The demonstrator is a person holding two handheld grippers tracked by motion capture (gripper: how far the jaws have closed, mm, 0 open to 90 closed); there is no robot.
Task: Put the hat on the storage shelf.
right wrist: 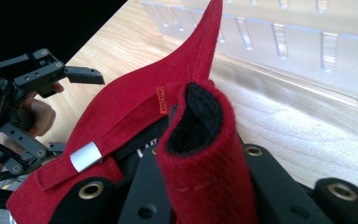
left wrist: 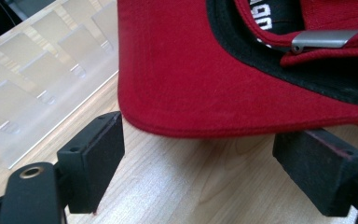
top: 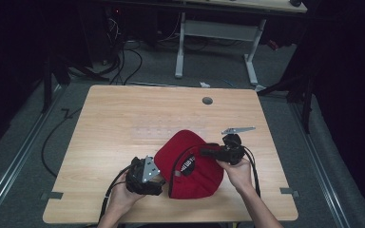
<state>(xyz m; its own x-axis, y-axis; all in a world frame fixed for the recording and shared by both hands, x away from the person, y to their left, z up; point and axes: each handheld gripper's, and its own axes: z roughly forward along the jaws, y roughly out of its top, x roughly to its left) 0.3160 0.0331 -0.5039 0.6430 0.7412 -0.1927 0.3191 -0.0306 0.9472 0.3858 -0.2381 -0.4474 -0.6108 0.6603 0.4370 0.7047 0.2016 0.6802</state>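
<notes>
A red cap point(top: 192, 166) lies upside down on the wooden table point(top: 123, 109), near its front edge. My right gripper point(top: 214, 152) is shut on the cap's red back strap point(right wrist: 200, 140), whose black lining folds up between the jaws. A silver buckle point(right wrist: 86, 156) sits on the strap further along. My left gripper point(top: 159, 178) is at the cap's left side, open. In the left gripper view the cap's brim point(left wrist: 191, 93) hangs just beyond the two black pads point(left wrist: 95, 154), apart from both. The left gripper point(right wrist: 51, 74) also shows far off in the right gripper view.
A clear plastic rack point(top: 152, 133) with several slots lies flat on the table just behind the cap, seen close in the gripper views point(left wrist: 37, 70) point(right wrist: 307, 42). A round grommet hole point(top: 207, 100) marks the table's far side. Another desk point(top: 218, 28) stands beyond.
</notes>
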